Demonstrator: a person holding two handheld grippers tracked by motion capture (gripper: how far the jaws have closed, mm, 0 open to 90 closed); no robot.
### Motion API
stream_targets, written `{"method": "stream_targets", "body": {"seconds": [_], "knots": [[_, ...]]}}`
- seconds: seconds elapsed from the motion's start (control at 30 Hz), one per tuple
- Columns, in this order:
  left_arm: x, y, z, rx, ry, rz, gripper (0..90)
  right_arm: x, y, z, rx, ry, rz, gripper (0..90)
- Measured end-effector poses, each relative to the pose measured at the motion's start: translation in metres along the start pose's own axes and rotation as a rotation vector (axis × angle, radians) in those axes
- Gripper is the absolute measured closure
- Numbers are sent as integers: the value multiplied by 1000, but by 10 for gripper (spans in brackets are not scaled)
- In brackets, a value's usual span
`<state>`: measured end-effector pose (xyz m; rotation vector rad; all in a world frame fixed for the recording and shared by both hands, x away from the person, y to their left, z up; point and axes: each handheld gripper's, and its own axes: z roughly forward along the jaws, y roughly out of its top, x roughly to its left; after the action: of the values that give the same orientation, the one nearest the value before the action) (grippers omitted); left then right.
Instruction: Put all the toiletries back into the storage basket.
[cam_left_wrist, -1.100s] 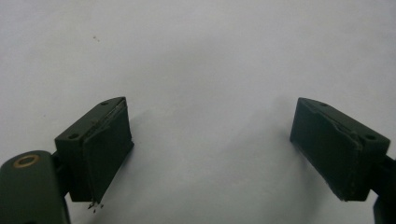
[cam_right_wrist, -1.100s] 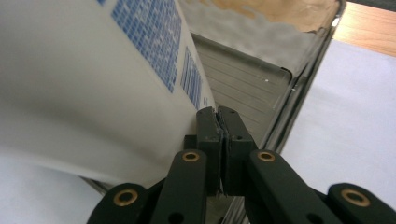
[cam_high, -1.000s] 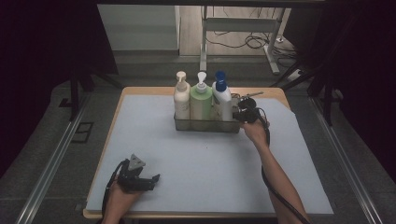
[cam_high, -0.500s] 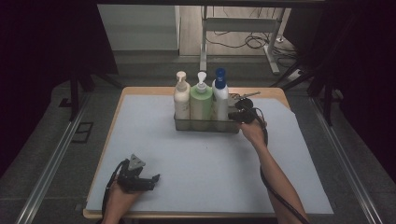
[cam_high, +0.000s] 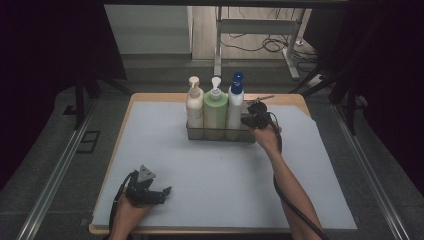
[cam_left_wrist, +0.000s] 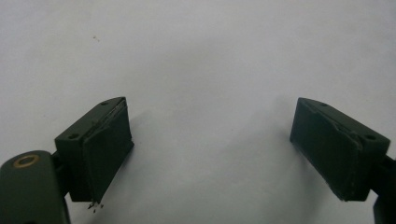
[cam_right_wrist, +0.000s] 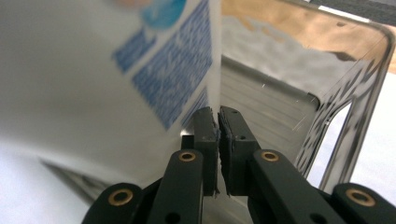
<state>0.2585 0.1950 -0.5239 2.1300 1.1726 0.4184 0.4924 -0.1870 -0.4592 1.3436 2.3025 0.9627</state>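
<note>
The right tool (cam_right_wrist: 218, 122) has its jaws pressed together, nothing between them, tips beside the white bottle (cam_high: 235, 102) in the rack (cam_high: 220, 134) at the far middle of the tabletop (cam_high: 220, 170). The left tool (cam_left_wrist: 210, 149) rests wide open and empty near the front left edge.

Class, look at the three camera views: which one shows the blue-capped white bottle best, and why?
The high view: the blue-capped white bottle stands whole and upright at the right end of the metal rack. The right gripper view gives a blurred close-up of its blue-printed label beside the shut right tool. The left gripper view faces bare mat.
</note>
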Motion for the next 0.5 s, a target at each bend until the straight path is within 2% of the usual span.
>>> {"method": "stream_targets", "body": {"seconds": [0.13, 0.5], "knots": [[0, 0, 0, 3, 0, 3, 123, 0, 2, 1, 11, 14, 11, 892], [1, 0, 0, 6, 0, 5, 123, 4, 2, -1, 11, 15, 26, 897]]}}
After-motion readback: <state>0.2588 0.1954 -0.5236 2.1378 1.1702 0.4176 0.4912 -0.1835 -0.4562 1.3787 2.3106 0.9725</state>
